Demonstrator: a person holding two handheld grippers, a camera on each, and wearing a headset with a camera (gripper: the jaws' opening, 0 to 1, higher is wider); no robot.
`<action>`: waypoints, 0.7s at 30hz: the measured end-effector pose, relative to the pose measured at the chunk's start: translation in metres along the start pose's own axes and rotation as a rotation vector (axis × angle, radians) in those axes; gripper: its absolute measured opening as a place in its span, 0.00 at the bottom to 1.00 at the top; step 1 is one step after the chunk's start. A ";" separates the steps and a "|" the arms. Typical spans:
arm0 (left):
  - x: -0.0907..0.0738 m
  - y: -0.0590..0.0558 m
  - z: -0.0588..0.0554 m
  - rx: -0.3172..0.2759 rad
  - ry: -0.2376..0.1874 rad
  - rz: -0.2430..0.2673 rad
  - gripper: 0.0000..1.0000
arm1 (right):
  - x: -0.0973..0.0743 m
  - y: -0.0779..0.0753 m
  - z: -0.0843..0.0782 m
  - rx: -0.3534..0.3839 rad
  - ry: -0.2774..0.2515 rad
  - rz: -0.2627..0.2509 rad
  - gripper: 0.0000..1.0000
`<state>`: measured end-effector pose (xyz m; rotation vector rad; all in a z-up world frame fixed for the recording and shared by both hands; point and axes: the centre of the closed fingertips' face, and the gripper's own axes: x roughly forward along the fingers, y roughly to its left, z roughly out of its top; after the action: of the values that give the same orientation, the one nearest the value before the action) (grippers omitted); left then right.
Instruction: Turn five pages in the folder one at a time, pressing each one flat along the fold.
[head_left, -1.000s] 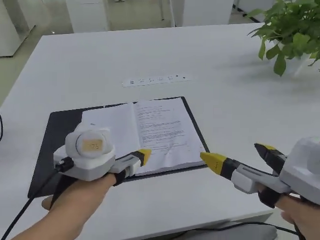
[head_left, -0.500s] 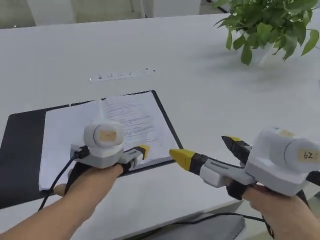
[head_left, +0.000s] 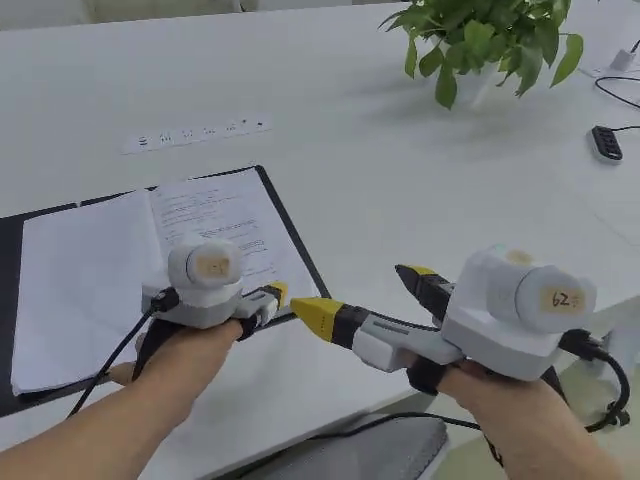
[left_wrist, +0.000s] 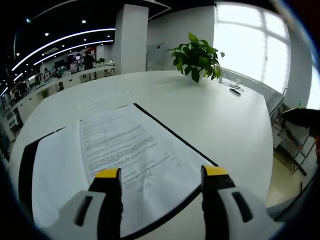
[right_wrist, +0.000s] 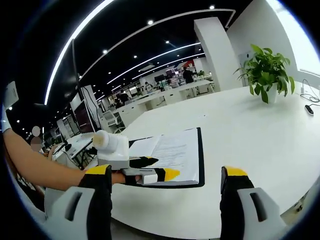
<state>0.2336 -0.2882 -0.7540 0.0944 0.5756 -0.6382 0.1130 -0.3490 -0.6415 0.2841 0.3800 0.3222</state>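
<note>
My left gripper (left_wrist: 162, 172) and right gripper (head_left: 362, 292) both have fingers (left_wrist: 107, 175) released. Pinching the open black folder's (head_left: 292, 245) white printed page (left_wrist: 130, 145) at its near edge, I could catch two sheets.

Table (head_left: 400, 200) is plain white, smooth and matt, barely any shine. Folder (left_wrist: 28, 167) cover looks like black plastic with a slight sheen. The pages (head_left: 210, 225) are ordinary white printed paper, a bit wavy. Left gripper (left_wrist: 161, 172) and right gripper (head_left: 365, 292) both have matt white plastic shells, black jaws and yellow tips. Plant (head_left: 480, 40) at 1 o'clock in the head view has glossy green leaves.
</note>
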 end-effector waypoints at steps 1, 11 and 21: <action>0.001 -0.001 0.000 0.001 0.003 0.000 0.63 | 0.001 0.000 -0.001 0.001 0.000 0.001 0.89; 0.020 0.002 -0.021 0.019 0.049 0.039 0.59 | 0.006 0.002 -0.008 0.023 0.001 0.014 0.88; 0.018 0.005 -0.021 0.055 -0.078 0.073 0.57 | 0.005 -0.005 -0.016 0.061 0.016 -0.001 0.86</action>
<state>0.2382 -0.2885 -0.7817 0.1413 0.4774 -0.5842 0.1120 -0.3485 -0.6593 0.3409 0.4064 0.3124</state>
